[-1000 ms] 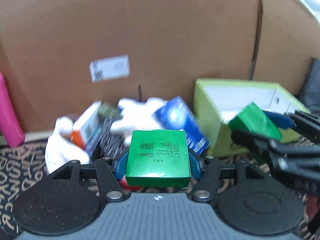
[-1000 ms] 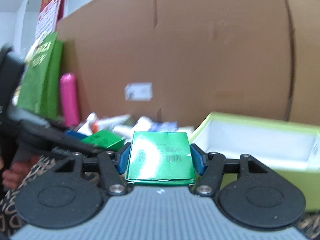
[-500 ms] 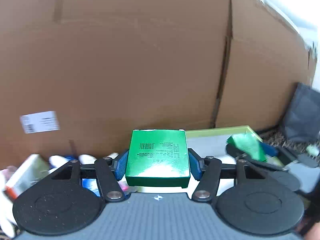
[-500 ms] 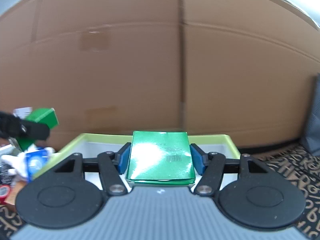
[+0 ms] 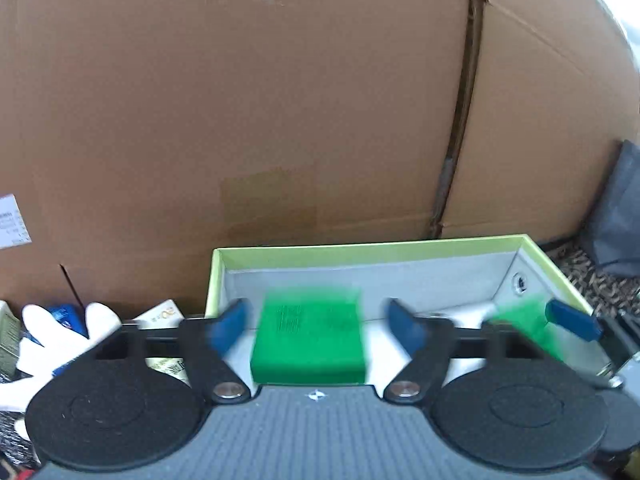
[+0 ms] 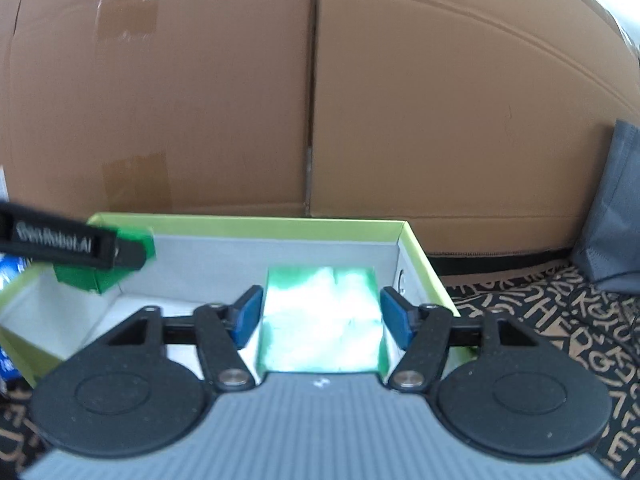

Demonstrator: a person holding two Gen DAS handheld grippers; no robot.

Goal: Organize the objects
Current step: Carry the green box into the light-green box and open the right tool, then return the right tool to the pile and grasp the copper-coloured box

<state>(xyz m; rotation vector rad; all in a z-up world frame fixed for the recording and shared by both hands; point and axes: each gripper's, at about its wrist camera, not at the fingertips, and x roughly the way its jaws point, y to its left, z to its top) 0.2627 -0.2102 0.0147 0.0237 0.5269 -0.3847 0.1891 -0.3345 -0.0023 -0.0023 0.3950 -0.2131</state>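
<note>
A lime-green box (image 5: pixel 368 249) with a white inside stands open before both grippers. My left gripper (image 5: pixel 318 326) is open over it, its blue pads clear of a blurred green carton (image 5: pixel 309 340) between them. My right gripper (image 6: pixel 322 316) is open too, with small gaps beside a second green carton (image 6: pixel 322 320), glary and blurred, at the box's right wall (image 6: pixel 416 256). In the right wrist view the left gripper's finger (image 6: pixel 76 246) and its carton (image 6: pixel 90 278) show at the box's left end. In the left wrist view the right gripper's carton (image 5: pixel 524 320) shows at right.
A large cardboard wall (image 5: pixel 280 100) rises just behind the box. A heap of small packages and white items (image 5: pixel 60 332) lies left of the box. A dark grey bag (image 6: pixel 616 208) stands at right on the patterned mat (image 6: pixel 560 320).
Both grippers moved right over the lime box and opened. The two green cartons, gripped before, are now free of the pads and blurred.
</note>
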